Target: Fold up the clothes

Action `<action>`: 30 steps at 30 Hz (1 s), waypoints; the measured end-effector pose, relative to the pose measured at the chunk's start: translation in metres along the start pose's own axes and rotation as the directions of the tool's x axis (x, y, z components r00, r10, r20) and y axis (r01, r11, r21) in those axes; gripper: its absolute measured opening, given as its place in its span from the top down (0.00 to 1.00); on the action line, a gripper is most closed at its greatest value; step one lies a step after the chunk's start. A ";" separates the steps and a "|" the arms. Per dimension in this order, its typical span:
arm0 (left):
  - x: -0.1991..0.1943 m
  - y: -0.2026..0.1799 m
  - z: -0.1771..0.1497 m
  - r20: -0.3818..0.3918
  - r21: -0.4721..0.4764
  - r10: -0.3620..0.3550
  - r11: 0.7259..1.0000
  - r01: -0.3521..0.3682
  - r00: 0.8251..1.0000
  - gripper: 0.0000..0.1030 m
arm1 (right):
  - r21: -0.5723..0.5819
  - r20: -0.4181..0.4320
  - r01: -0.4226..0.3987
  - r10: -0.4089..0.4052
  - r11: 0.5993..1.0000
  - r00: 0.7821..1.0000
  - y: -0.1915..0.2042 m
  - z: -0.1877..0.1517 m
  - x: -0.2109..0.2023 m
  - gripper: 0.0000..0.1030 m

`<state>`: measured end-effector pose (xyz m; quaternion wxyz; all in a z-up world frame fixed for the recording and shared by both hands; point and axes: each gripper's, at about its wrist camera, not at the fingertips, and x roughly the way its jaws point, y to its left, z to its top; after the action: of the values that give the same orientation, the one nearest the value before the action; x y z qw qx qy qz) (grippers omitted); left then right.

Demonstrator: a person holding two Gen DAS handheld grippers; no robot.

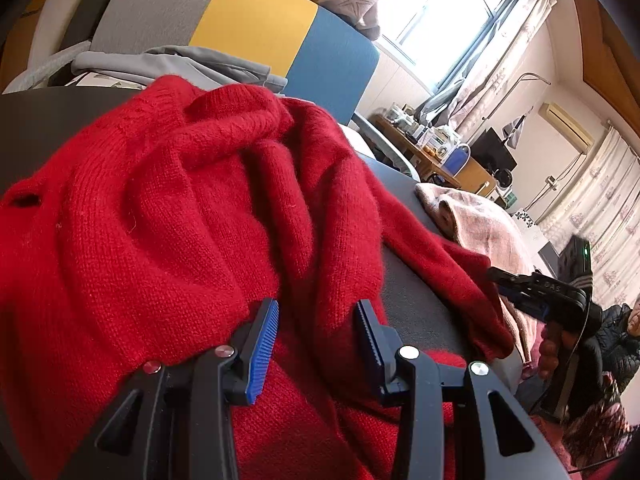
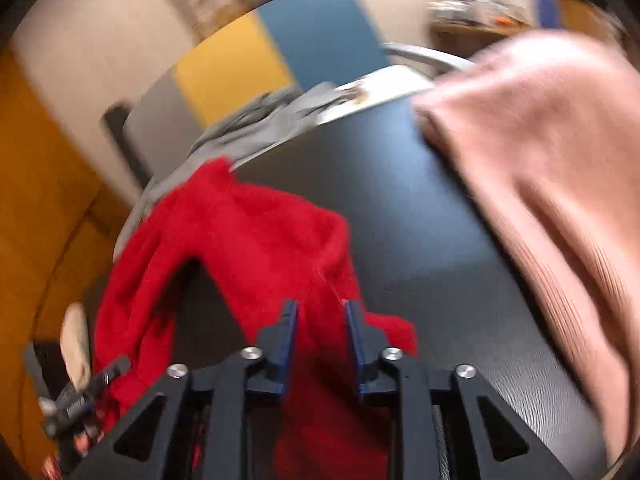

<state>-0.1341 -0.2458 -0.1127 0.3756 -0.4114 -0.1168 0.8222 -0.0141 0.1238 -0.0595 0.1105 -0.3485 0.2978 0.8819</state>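
Jaws of both the left gripper point(image 1: 316, 316) and the right gripper point(image 2: 321, 318) stand apart over the red sweater point(image 1: 160, 208), clamping nothing, while it lies rumpled on the dark table point(image 2: 420, 240), sleeve trailing toward four o'clock, apparently awaiting straightening before folding.

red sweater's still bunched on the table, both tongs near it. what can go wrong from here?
1. The red sweater lies in deep folds, so a pinch may catch several layers and fold crooked.
2. One part trails to the edge of the dark table; a tug could slide it off.
3. The pink garment lies close by, and the right tongs could snag it. That view is blurred, so contact is hard to judge.
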 end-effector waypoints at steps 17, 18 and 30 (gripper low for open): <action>0.000 -0.002 -0.001 -0.003 0.003 0.014 1.000 -0.014 1.000 0.61 | 0.103 -0.071 -0.025 0.032 0.994 0.997 -0.046 -0.023 0.012 0.86; 0.000 -0.002 0.000 -0.004 0.003 0.015 1.000 -0.015 1.000 0.61 | 0.069 -0.088 -0.029 0.035 0.997 0.996 -0.040 -0.020 0.017 0.88; 0.005 -0.011 0.000 -0.021 0.047 0.039 0.998 -0.038 0.999 0.57 | -0.457 0.386 0.536 -0.384 0.710 0.839 0.002 0.095 -0.061 0.90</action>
<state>-0.1305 -0.2347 -0.1105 0.3704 -0.4138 -0.0856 0.8272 -0.0227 0.1807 0.0379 0.2624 -0.3083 -0.0820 0.9107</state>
